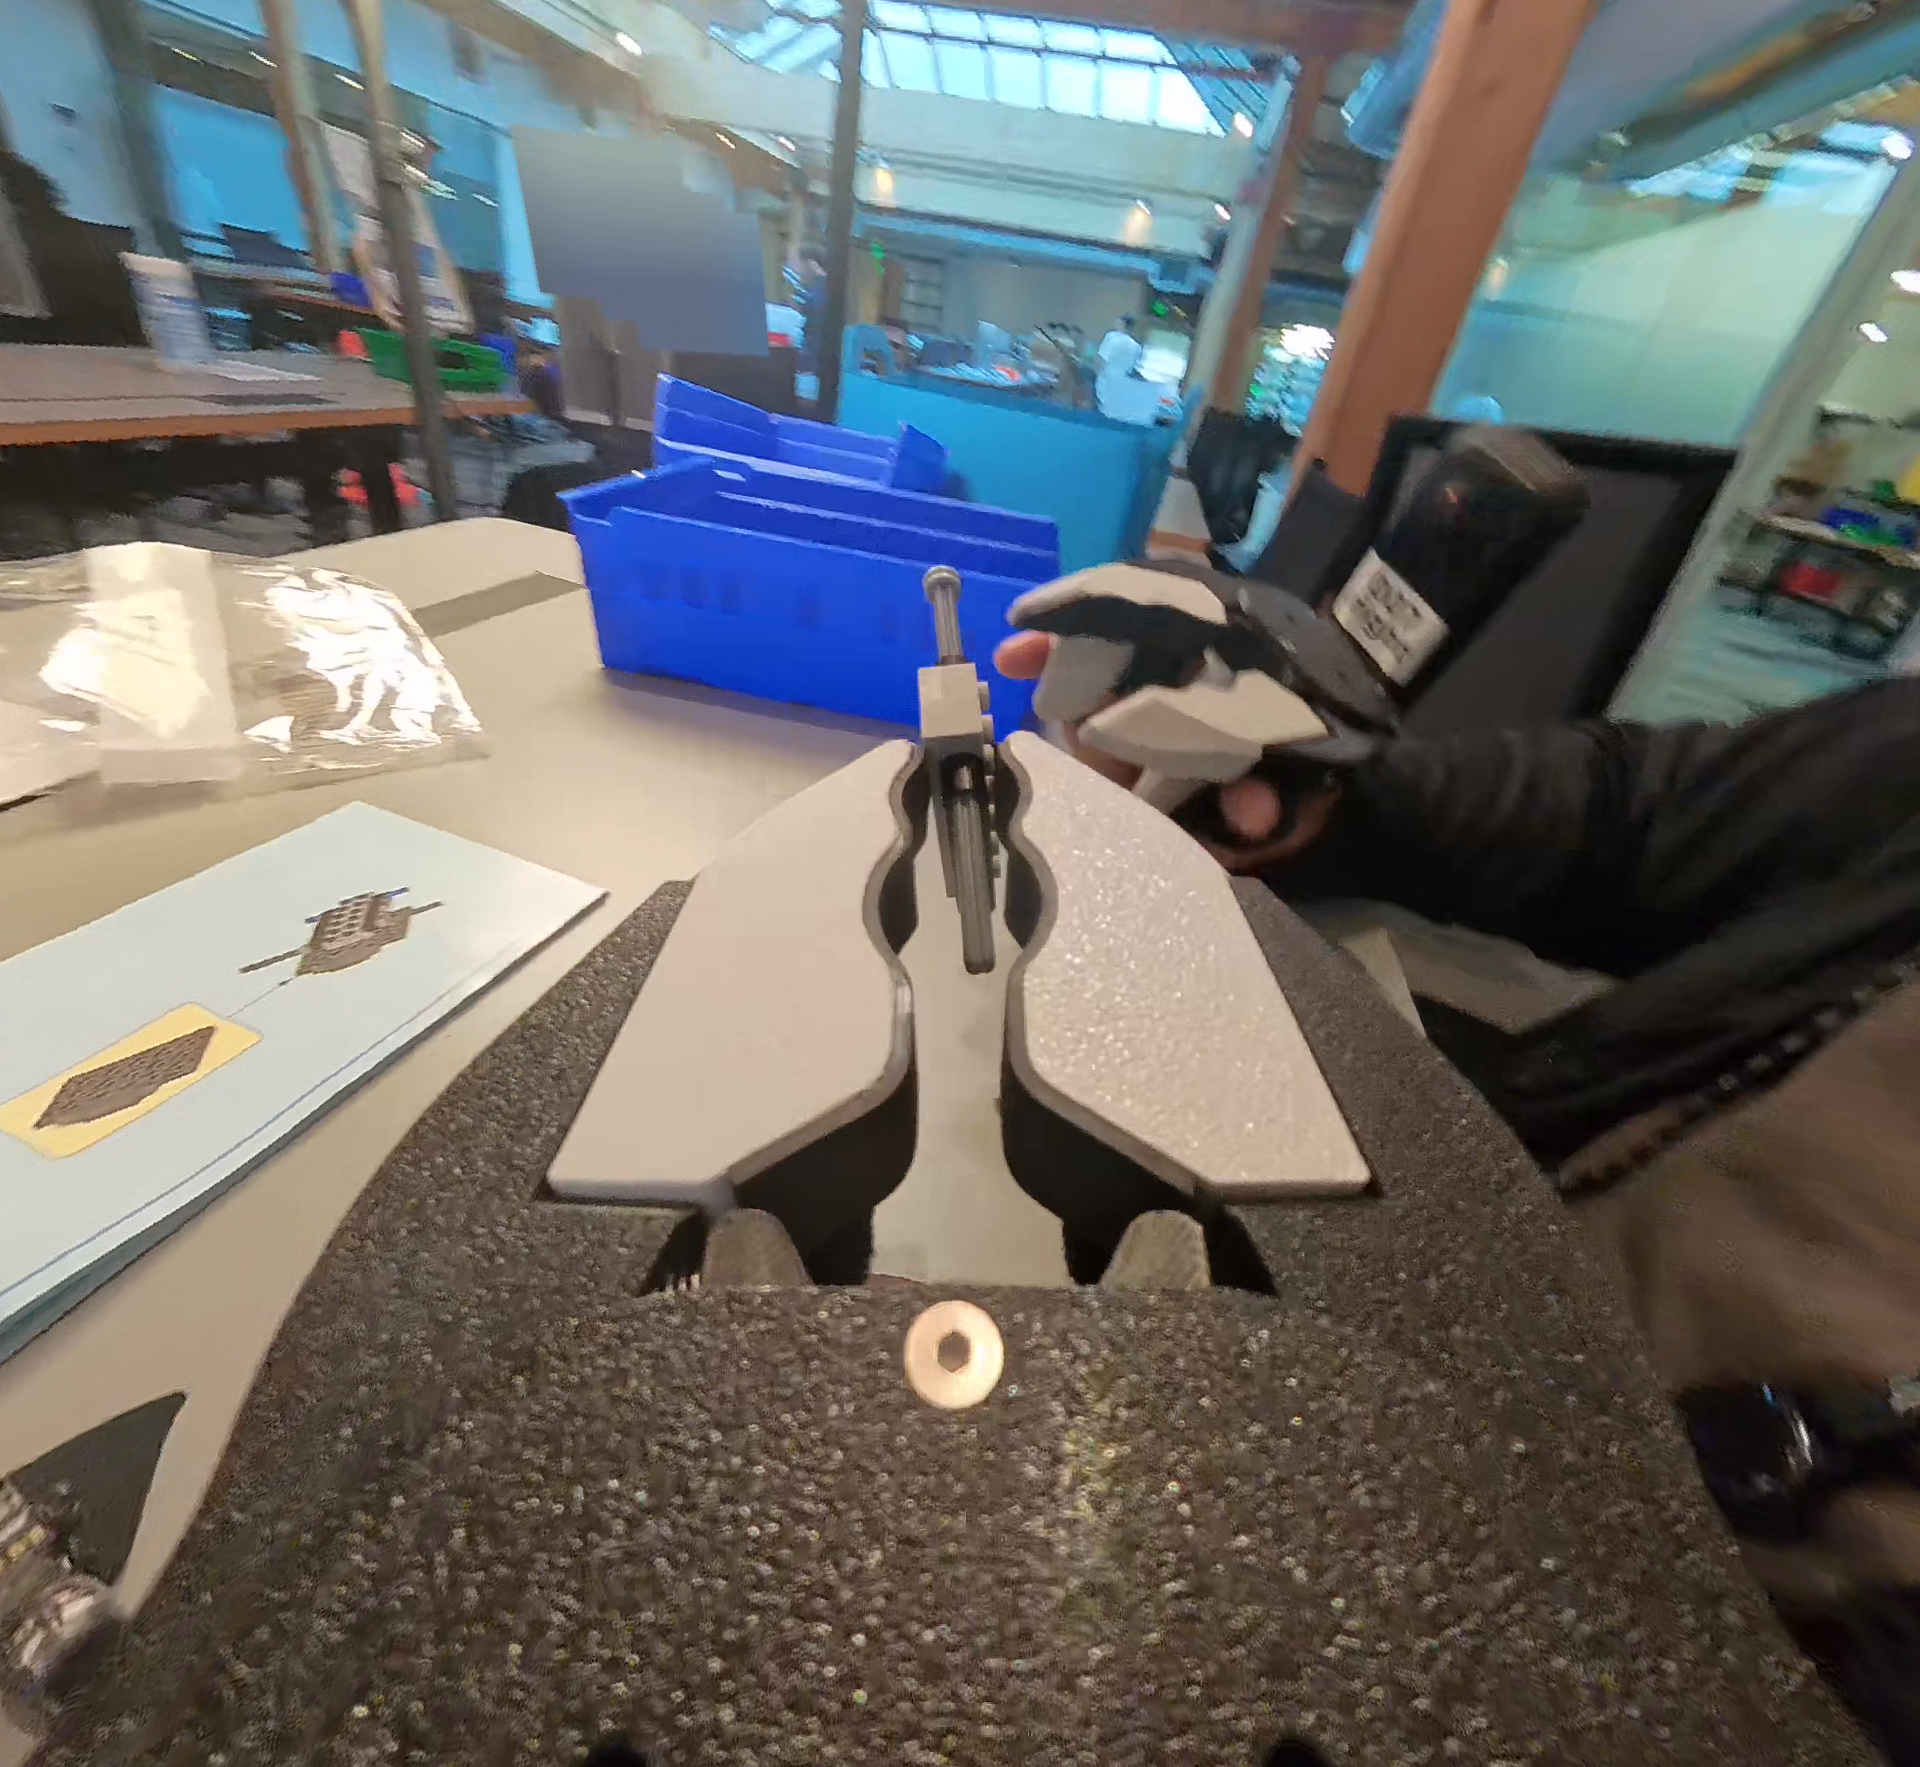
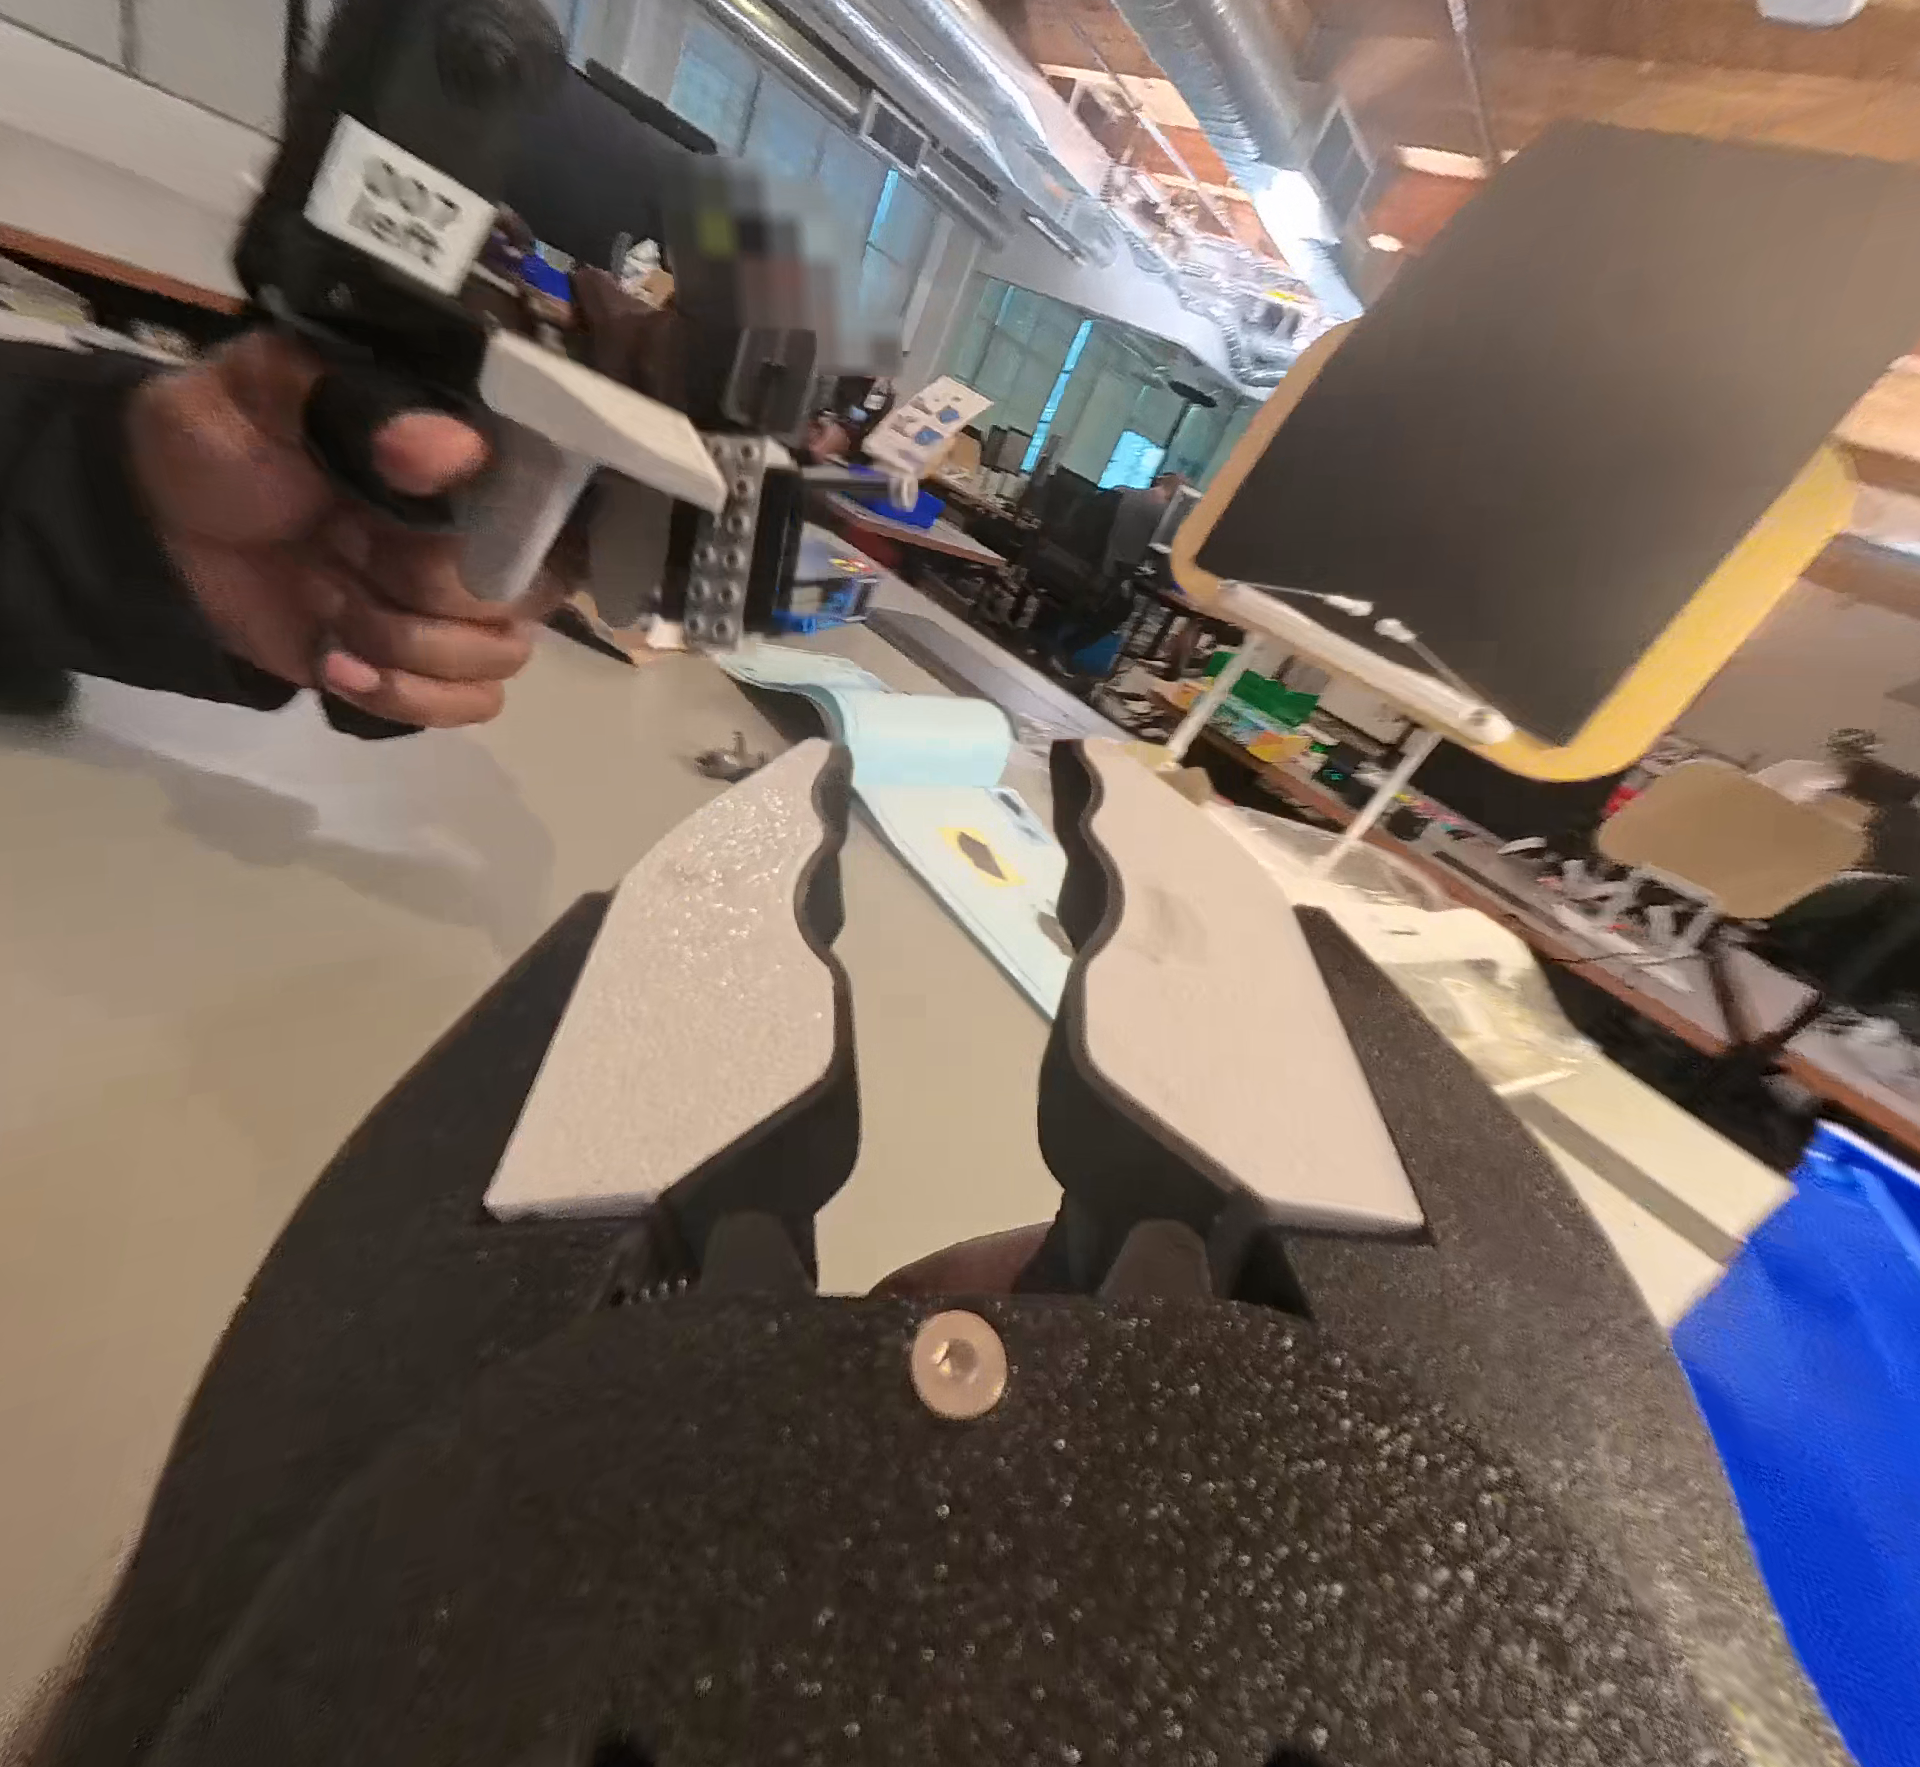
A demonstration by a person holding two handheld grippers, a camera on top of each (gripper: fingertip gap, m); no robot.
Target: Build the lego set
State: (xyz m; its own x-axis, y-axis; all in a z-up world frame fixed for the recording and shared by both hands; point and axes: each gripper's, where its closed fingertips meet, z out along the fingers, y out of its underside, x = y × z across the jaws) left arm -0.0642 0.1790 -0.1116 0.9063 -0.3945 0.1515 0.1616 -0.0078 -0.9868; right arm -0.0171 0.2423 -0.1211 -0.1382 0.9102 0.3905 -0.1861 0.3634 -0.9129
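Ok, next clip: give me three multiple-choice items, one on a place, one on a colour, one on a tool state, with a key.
1. Where does the open booklet lie?
A. on the table
B. inside a bin
C. on a chair

2. What colour are the bins behind the held piece?
A. red
B. blue
C. yellow

3. How is the left tool?
A. wide open
B. shut on a grey studded brick assembly with a rod
C. out of view

Key: 1 A, it lies flat on the grey tabletop; 2 B, both bins are blue; 3 B, its fingers clamp the piece.
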